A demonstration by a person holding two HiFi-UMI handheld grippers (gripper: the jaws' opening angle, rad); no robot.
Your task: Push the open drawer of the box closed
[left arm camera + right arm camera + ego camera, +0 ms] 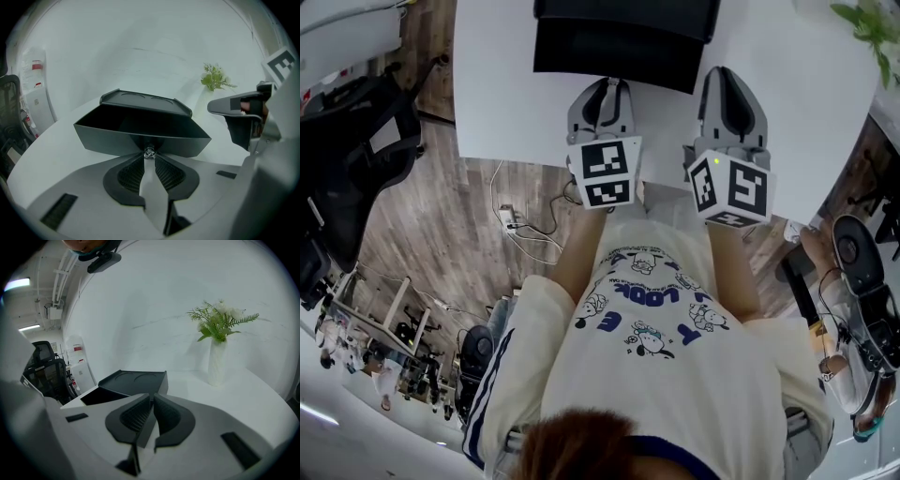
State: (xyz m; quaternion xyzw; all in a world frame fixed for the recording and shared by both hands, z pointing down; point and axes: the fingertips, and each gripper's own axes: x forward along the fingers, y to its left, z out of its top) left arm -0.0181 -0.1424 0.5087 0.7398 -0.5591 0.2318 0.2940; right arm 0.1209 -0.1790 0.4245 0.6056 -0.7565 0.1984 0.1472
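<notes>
A black box (pixel 628 11) stands at the far side of the white table (pixel 502 94), and its drawer (pixel 614 56) is pulled out toward me. In the left gripper view the open drawer (pixel 140 133) fills the middle, and it has a small silver knob (pixel 149 152) on its front wall. My left gripper (pixel 149 156) has its fingertips closed on that knob, and in the head view the left gripper (pixel 603 89) sits right at the drawer's front. My right gripper (pixel 729 77) hovers to the right of the drawer. In its own view the right gripper (pixel 152 397) is shut on nothing, with the box's top (pixel 136 379) just ahead.
A white vase of green flowers (pixel 216 357) stands on the table to the right of the box. The table's near edge runs just under both grippers. A black office chair (pixel 356 141) and cables (pixel 520 223) are on the wooden floor to the left.
</notes>
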